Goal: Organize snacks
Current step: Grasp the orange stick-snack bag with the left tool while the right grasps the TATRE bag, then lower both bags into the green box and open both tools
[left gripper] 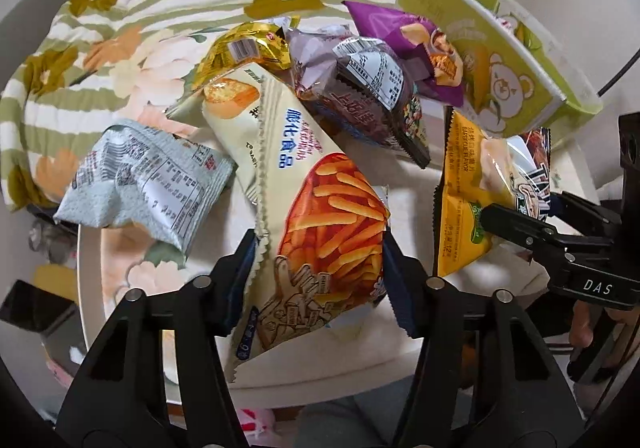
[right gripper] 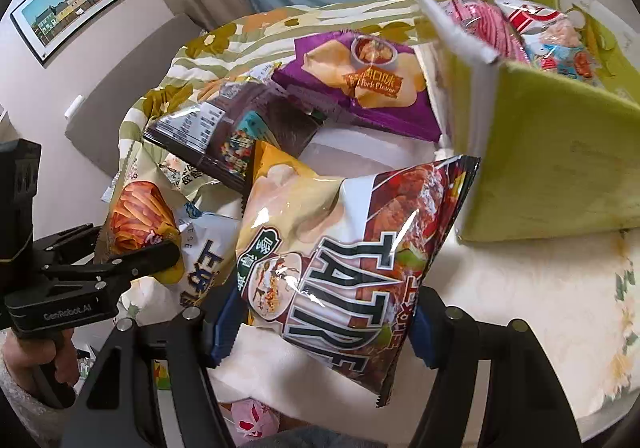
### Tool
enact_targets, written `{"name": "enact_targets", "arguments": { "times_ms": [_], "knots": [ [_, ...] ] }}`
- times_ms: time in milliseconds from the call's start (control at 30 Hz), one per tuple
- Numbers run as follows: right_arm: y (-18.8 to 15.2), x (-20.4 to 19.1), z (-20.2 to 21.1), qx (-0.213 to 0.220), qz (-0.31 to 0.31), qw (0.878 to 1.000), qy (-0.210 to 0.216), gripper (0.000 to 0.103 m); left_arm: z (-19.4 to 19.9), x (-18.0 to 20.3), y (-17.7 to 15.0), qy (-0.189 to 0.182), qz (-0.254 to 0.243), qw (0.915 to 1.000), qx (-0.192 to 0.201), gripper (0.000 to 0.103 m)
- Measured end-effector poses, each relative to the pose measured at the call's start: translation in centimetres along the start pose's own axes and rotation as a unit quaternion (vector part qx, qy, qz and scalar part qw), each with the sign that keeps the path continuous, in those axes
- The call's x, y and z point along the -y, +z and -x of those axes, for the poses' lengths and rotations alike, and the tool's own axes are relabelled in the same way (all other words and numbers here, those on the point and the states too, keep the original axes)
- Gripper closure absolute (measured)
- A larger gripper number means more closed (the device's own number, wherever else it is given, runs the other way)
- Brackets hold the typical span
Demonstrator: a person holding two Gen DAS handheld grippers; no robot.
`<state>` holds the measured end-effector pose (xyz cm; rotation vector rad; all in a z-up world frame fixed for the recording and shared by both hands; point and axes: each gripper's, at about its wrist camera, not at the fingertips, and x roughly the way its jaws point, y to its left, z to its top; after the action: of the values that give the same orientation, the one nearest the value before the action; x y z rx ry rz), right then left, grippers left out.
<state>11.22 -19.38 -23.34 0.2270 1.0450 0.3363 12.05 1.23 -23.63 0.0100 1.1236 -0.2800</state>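
We see the left gripper (left gripper: 316, 272) clamped narrow on a cream fries-stick packet (left gripper: 320, 216), pads pressing both edges. The right gripper (right gripper: 320, 324) is pinched on a barbecue chip bag (right gripper: 344, 248) (big dark lettering), held above the round table (right gripper: 520, 312). Beyond lie four loose packets: one grey (left gripper: 144, 184), one gold (left gripper: 248, 48), one dark brown (left gripper: 360, 96), one purple pork-flavour (right gripper: 360, 80). Farthest, one green bear-print box (right gripper: 560, 152) on the table, right of the pile, holds several snack packs.
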Motion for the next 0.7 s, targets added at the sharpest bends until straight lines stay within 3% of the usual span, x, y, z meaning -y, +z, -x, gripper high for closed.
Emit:
{"name": "enact_targets", "arguments": {
  "times_ms": [367,700],
  "knots": [
    [-0.5,-1.4,2.8,0.025,0.011,1.000,-0.004,0.038,4.8,-0.6,0.0,-0.017,0.016,0.9989,0.041,0.055],
    [1.3,-2.4,10.0,0.075,0.007,0.997,-0.028,0.038,12.6,1.5,4.0,-0.060,-0.013,0.9913,0.116,0.055]
  ]
}}
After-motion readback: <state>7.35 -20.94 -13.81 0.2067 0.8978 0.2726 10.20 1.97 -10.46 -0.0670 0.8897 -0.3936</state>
